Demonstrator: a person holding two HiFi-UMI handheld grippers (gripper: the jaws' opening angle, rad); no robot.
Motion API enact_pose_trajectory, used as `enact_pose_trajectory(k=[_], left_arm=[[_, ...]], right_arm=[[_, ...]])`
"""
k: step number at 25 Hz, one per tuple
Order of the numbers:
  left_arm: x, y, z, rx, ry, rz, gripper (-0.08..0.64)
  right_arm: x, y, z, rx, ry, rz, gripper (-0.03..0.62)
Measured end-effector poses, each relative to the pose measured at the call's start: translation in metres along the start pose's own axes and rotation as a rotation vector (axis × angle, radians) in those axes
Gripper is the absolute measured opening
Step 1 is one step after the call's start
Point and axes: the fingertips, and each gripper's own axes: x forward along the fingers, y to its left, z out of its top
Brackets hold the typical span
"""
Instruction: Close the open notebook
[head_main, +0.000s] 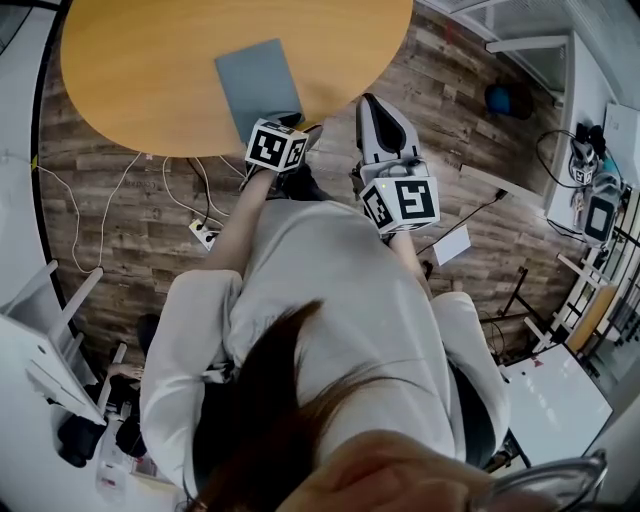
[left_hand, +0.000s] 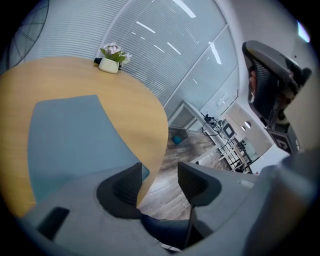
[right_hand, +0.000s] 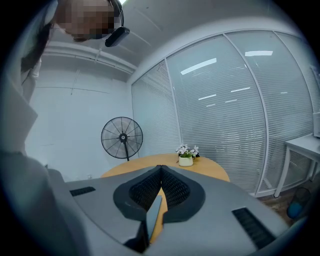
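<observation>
We've got left gripper (left_hand: 160, 171) jaws spread wide, empty; closed notebook (left_hand: 70, 140) on counter (left_hand: 60, 75) just ahead-left. Right gripper (right_hand: 161, 169) jaws together, empty.

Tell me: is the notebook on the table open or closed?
Closed: the notebook lies flat on the table, only its plain cover showing.

The notebook (left_hand: 70, 135) just ahead of the grey left gripper (left_hand: 160, 182) was plain slate blue on a honey-orange table (left_hand: 135, 100), the floor (head_main: 470, 120) beyond was mottled brown plank, each marker cube (head_main: 276, 146) bore black-and-white squares, and white flowers (right_hand: 186, 150) showed past the right gripper (right_hand: 161, 170).
</observation>
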Motion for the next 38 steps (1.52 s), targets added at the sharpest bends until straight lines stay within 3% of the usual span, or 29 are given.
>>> enact_pose_trajectory(k=[5,16,25,38], left_arm=[[-0.007,0.004,0.006,-0.007,-0.041,0.018,0.202],[-0.044,0.026,0.049,0.033,-0.201,0.136,0.024],[-0.085,0.041,0.091,0.064,-0.340,0.220,0.015],[-0.184,0.052,0.154,0.132,-0.600,0.355,0.015]], right_arm=[[-0.002,0.002,0.001,-0.005,-0.004,-0.008,0.002],[0.003,0.000,0.010,-0.024,-0.020,-0.021,0.002],[0.019,0.003,0.017,-0.023,-0.034,0.020,0.002],[0.050,0.027,0.028,-0.055,-0.038,0.139,0.002]])
